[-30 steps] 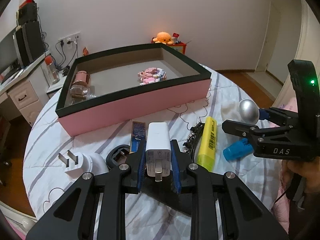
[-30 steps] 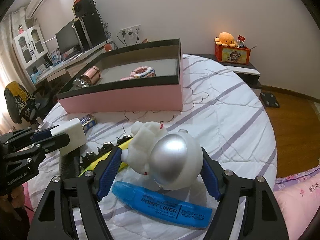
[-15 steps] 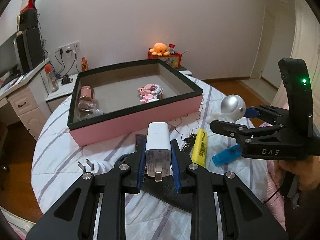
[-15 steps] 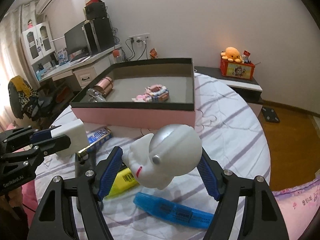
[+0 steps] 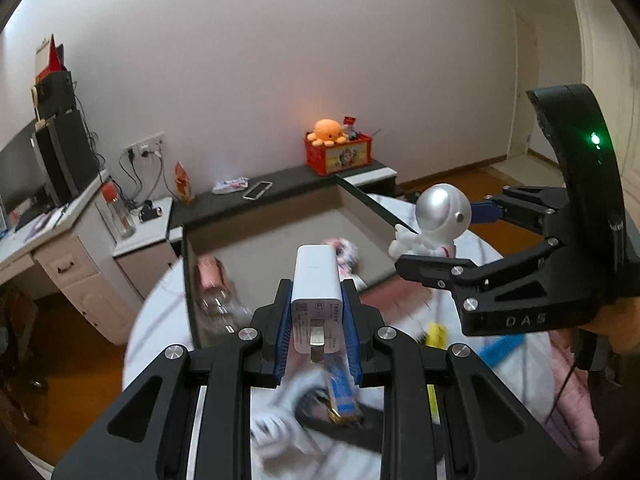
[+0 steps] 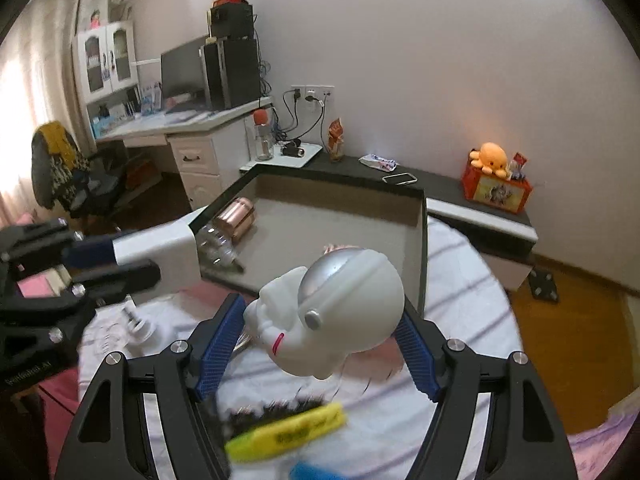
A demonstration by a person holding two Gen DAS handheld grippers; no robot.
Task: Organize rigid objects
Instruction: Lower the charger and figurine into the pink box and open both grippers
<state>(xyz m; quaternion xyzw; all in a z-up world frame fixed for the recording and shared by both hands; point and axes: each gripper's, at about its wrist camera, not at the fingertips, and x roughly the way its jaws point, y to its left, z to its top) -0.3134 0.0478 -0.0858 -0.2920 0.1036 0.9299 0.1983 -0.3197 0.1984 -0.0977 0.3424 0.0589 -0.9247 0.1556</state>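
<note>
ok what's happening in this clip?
A person is tidying objects into the pink box with a dark rim. The left gripper clamps a white plug-in charger; the right gripper clamps a white astronaut figure with a silver visor. Both are held up near the box, neither released.

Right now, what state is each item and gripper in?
left gripper: shut on white charger, held above the table
white charger: gripped, prongs toward the camera
right gripper: shut on astronaut figure
astronaut figure: gripped, lifted, tilted
pink box: open, holding a copper-capped bottle
yellow highlighter: lying on the table
</note>
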